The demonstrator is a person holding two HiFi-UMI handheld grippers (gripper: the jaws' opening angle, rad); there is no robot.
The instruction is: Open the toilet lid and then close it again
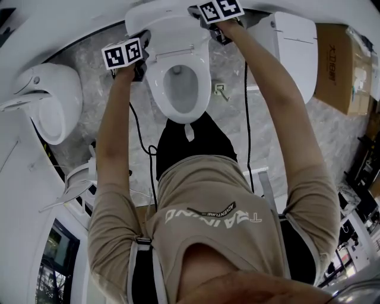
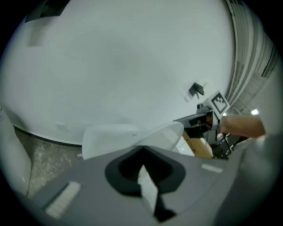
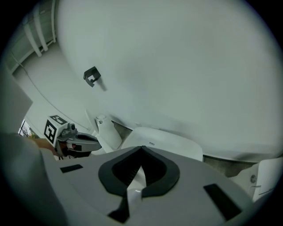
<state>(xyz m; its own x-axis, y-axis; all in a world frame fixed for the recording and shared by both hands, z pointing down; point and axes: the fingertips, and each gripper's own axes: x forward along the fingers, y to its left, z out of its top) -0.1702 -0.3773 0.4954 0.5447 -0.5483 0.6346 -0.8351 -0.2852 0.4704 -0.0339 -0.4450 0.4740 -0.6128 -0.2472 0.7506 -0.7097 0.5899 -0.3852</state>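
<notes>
Seen from above, the toilet lid (image 1: 157,18) stands raised at the picture's top. It is foreshortened and partly cut off, so its tilt is hard to judge. The left gripper (image 1: 142,41) and right gripper (image 1: 199,13) sit at its two sides, jaws closed. A thin white sliver shows in each slot, but what it is stays unclear. Below, the bowl (image 1: 178,89) lies open, white inside. A cardboard box (image 1: 335,59) at right hides its contents.
</notes>
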